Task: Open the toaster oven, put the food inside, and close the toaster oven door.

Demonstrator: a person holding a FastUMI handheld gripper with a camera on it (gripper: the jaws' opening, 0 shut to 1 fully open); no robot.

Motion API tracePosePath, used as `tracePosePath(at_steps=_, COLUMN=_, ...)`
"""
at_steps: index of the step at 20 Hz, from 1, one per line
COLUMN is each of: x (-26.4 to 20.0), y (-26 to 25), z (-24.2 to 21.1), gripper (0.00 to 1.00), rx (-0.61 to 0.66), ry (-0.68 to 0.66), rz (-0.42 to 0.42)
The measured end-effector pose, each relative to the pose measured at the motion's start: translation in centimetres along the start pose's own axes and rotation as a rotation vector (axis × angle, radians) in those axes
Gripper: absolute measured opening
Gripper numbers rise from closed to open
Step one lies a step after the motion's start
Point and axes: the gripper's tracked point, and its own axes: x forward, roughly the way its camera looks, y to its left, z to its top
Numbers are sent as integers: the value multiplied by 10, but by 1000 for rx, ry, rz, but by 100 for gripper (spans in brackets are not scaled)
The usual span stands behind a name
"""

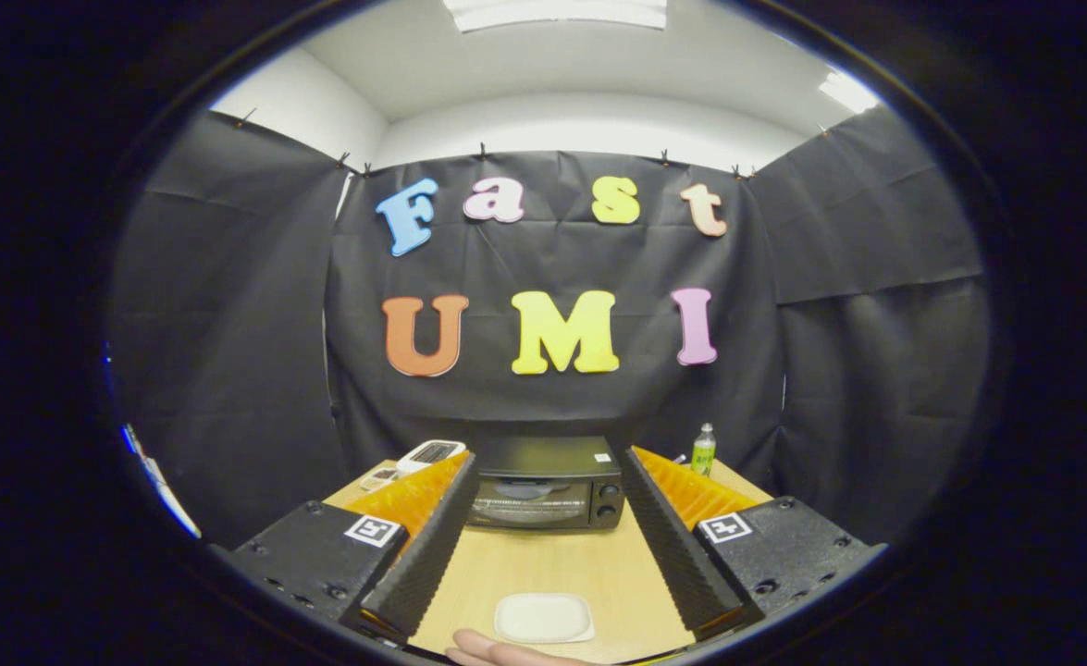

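A black toaster oven point(546, 484) stands at the far end of the wooden table point(552, 564), door shut, knobs on its right side. My gripper point(550, 481) is open, its two ridged black-and-orange fingers point(432, 536) spread wide on either side of the oven, well short of it and above the table. Nothing sits between the fingers. A white rounded tray point(543, 618) lies on the table close below me, between the finger bases. I cannot tell what food is on it.
A person's hand point(492, 650) rests at the near table edge by the tray. A white device point(430, 454) and a small flat item point(378, 477) lie left of the oven. A green bottle point(703, 450) stands to its right.
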Motion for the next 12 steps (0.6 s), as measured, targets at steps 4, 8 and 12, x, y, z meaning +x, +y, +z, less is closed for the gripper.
tracePosePath(at_steps=4, x=-10, y=-6, z=3, gripper=100, rx=9, ry=-16, rz=26)
tracePosePath(at_steps=8, x=-17, y=-10, z=5, gripper=100, rx=25, ry=-39, rz=28)
tracePosePath(at_steps=12, x=-21, y=-5, z=5, gripper=100, rx=36, ry=-44, rz=65)
